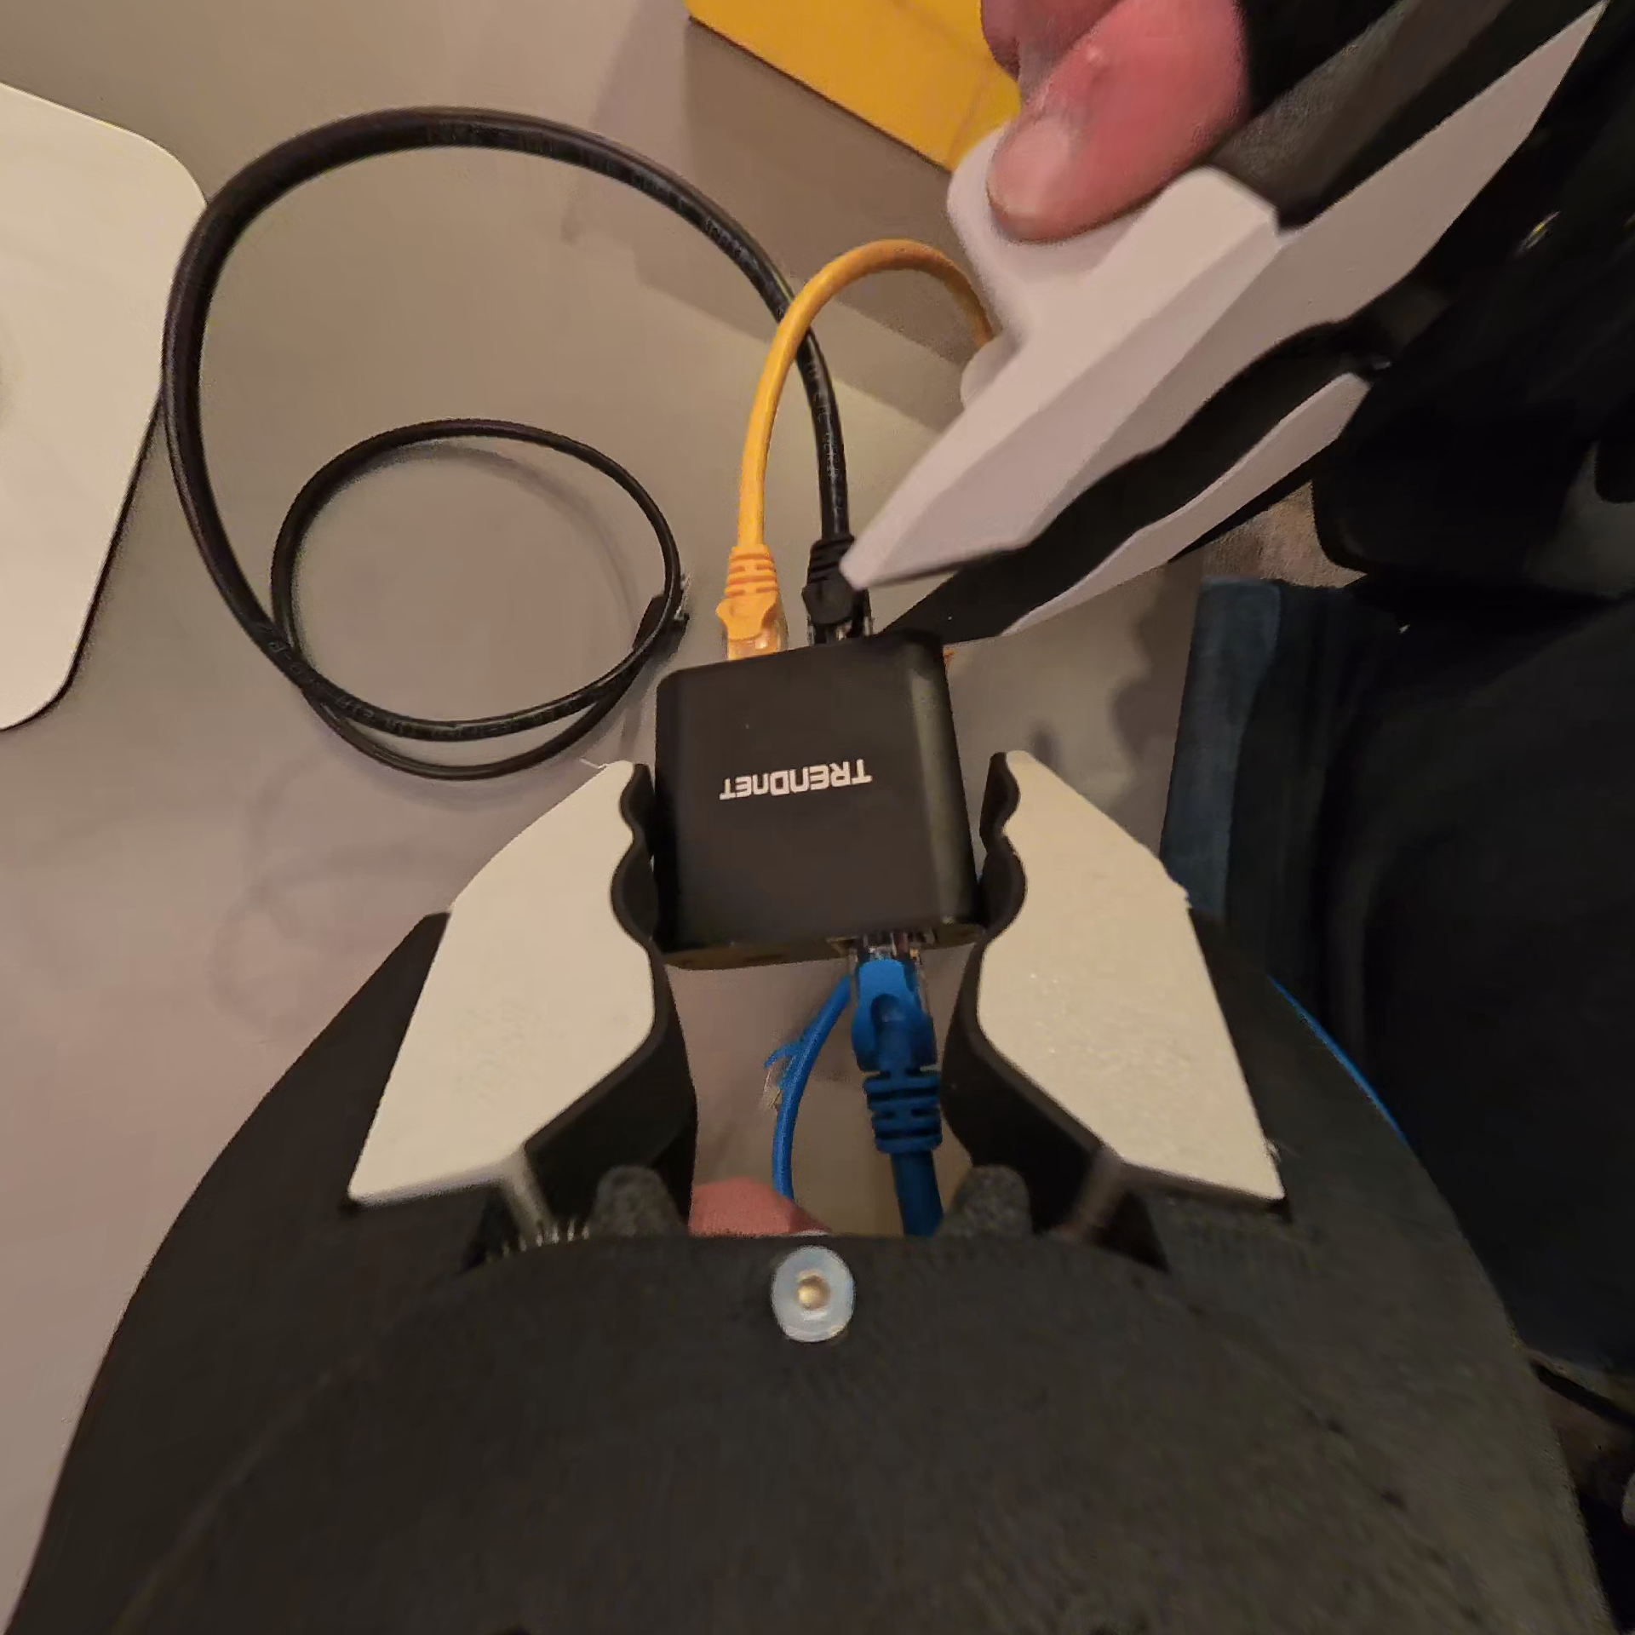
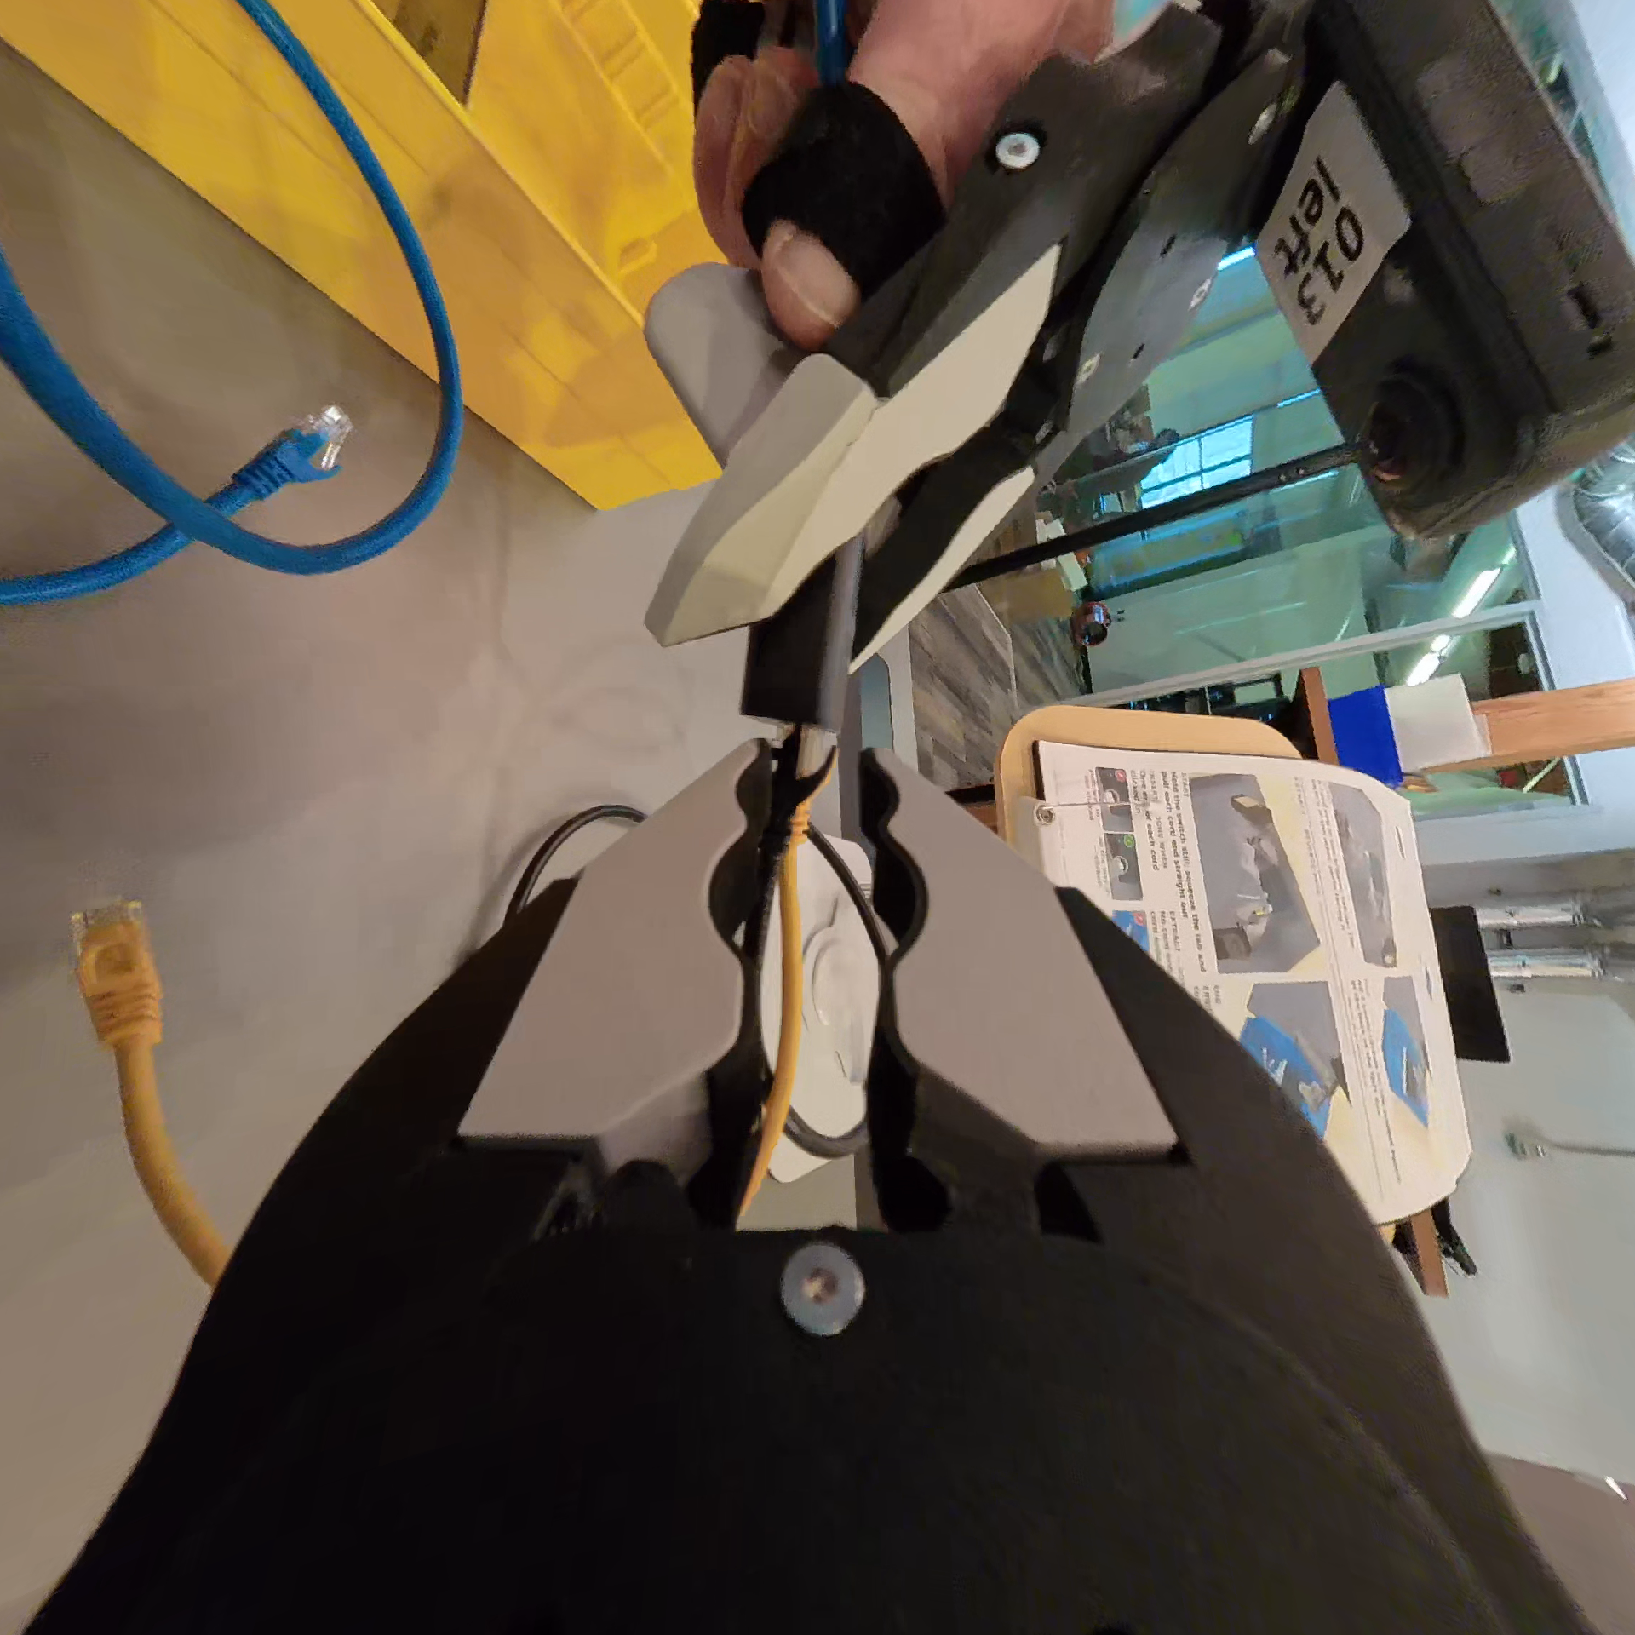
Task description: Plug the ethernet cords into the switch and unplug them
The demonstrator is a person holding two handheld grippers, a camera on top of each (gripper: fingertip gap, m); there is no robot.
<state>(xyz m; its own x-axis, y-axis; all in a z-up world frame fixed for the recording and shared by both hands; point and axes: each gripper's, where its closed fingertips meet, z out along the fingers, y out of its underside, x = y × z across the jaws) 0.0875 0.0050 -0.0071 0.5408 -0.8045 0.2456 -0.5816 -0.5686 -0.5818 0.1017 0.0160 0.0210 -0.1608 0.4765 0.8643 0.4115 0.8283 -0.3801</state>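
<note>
Left wrist view: going left to right, we see a black cord (image 1: 265, 495) coiled on the grey bench (image 1: 354, 885), then a yellow cord (image 1: 761, 460) and the black cord's plug seated side by side in the far face of the black switch (image 1: 809, 796). Our left gripper (image 1: 818, 823) clamps the switch by its sides, near the bench's right edge; a blue cord (image 1: 898, 1062) is plugged into the near face. Our right gripper (image 2: 814, 779) has its fingers narrowed at the black plug; whether they pinch it we cannot tell.
</note>
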